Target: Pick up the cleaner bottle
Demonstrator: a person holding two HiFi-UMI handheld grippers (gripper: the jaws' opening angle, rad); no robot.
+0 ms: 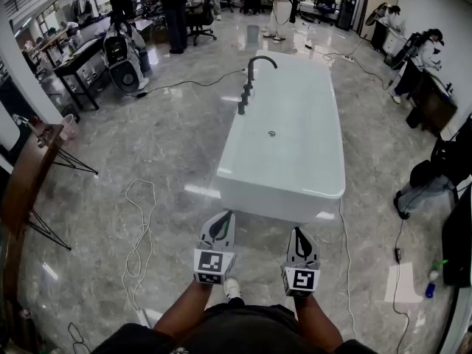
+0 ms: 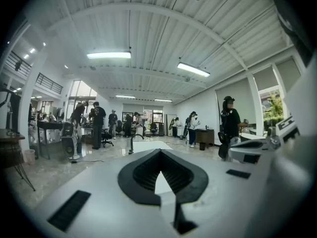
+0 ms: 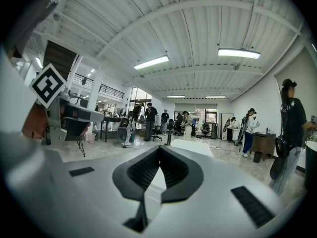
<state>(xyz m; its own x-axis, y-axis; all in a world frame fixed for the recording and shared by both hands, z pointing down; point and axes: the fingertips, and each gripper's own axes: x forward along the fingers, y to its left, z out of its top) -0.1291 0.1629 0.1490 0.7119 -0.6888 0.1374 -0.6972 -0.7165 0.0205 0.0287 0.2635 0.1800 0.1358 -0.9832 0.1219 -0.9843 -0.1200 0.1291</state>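
Left tongs (image 1: 223,218), right tongs (image 1: 298,234): closed, empty, side by side.
Near level, facing bathtub (image 1: 287,161); bottle (image 1: 434,277) too small to orient.

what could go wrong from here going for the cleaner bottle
Possible risks:
1. The left gripper and right gripper are both shut, so either must open before a grab.
2. The likely bottle stands far right on the floor, at the view's edge, easy to misjudge.
3. A white cable lies on the floor toward it, a trip hazard.
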